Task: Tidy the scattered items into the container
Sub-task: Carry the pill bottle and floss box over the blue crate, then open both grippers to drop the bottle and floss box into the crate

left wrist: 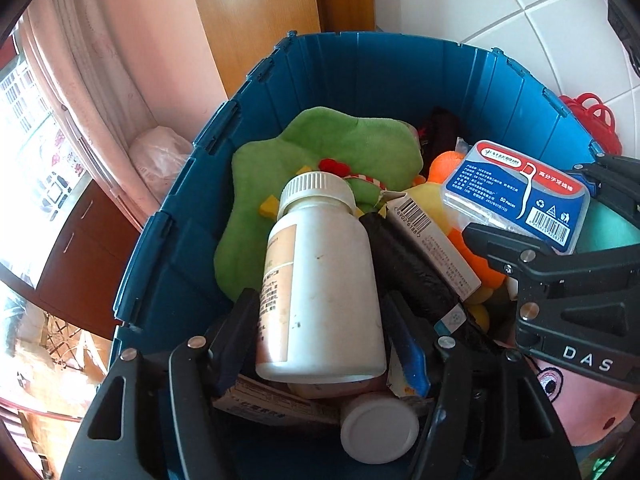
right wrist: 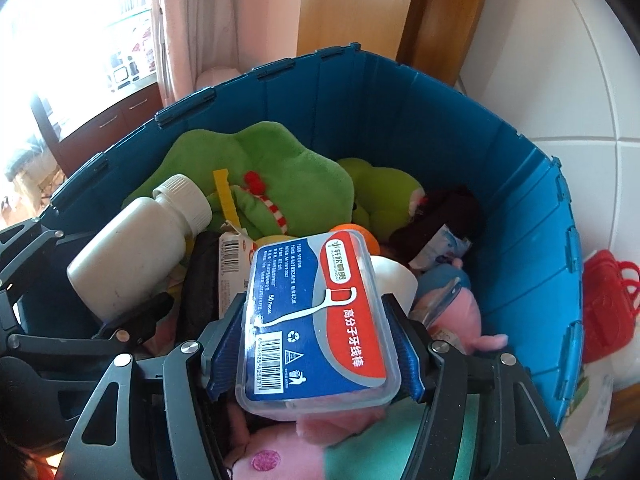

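Inside the blue plastic folding container (left wrist: 192,248), the left gripper (left wrist: 320,320) stands spread around a white plastic bottle with a ribbed cap (left wrist: 320,272). To its right, the right gripper (right wrist: 316,344) pinches a clear floss-pick box with a blue-and-red label (right wrist: 316,320) above the green plush toy (right wrist: 272,168).
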The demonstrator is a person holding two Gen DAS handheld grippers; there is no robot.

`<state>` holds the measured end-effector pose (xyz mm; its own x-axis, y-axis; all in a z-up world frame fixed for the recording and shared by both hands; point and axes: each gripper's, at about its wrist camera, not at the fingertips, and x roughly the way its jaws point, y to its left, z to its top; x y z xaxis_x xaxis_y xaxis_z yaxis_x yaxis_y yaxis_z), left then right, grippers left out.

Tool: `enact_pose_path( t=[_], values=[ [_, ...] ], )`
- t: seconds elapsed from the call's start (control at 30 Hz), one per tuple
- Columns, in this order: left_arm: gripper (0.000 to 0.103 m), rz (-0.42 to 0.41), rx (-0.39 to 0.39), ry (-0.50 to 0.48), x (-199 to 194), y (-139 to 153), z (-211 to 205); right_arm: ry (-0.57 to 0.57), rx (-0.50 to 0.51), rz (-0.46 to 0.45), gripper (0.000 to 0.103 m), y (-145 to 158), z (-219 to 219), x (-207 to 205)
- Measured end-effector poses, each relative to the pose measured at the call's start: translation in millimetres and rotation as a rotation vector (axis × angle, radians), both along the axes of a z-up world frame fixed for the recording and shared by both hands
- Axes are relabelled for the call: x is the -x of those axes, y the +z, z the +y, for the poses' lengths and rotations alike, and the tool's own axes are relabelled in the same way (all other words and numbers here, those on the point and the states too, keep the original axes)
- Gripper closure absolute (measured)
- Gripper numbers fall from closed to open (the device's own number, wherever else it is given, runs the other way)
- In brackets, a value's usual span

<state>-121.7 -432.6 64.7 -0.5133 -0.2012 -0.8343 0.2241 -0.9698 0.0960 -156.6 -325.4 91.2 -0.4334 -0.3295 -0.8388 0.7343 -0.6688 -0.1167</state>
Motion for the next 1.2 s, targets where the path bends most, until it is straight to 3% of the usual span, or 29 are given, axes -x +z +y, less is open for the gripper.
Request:
enact_pose_path(
  t=[0.2, 0.3, 0.6, 0.93, 1.2],
  values=[
    [0.039, 0.037, -0.008, 0.016, -14.8, 8.4, 2.6, -0.01, 0.021, -0.012, 0.028, 6.2, 11.1, -5.2],
    [0.038, 0.054, 0.003, 0.021, -22.8, 14.4, 5.6, -0.003, 0.026, 0.027, 0.015, 14.2, 19.1, -12.5],
    [0.038, 0.127, -0.019, 0.044, -54.0, 33.5, 13.0, -0.004, 0.083, 0.109, 0.0, 39.9, 58.1, -38.7],
    [0.035, 0.193, -0.04, 0.078, -84.1, 42.8, 32.9, -0.015, 0.168, 0.108, 0.0, 43.2, 95.7, -68.6],
    [0.033, 0.252, -0.011, 0.107, -104.6, 43.9, 51.2, -0.039, 0.243, 0.091, 0.0, 45.8, 118.3, -80.9]
  ],
)
